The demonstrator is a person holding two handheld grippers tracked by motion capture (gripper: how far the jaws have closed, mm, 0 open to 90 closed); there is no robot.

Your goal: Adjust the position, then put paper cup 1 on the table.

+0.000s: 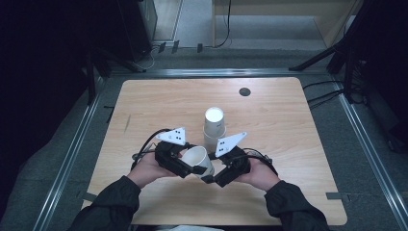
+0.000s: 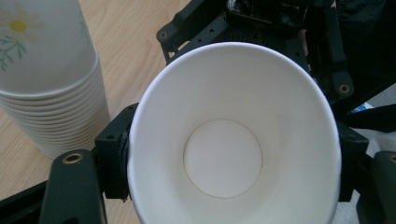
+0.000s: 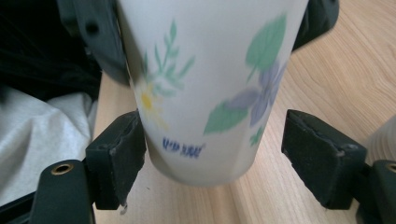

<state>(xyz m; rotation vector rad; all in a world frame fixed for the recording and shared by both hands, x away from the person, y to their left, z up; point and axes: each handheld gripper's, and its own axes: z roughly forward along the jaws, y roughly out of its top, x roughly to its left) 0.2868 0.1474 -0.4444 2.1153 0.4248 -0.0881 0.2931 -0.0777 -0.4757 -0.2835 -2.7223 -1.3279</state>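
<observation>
Wood bench [image 1: 288, 144] first, stack [image 1: 213, 126] of upturned cups standing mid-bench. Just in front, one cup [image 1: 198, 161] is off the stack, tipped sideways between both hands. Left claw [image 1: 186, 166] pinches its rim to carry it; right claw [image 1: 211, 177] stands spread around its base, likely letting go.

A wooden table [image 1: 144, 106] with rounded corners stands on grey carpet [image 1: 269, 57]. A dark round grommet [image 1: 245, 91] sits near its far right edge. Black cables [image 1: 327, 96] trail over the floor at right, beyond the metal rail [image 1: 370, 159]
</observation>
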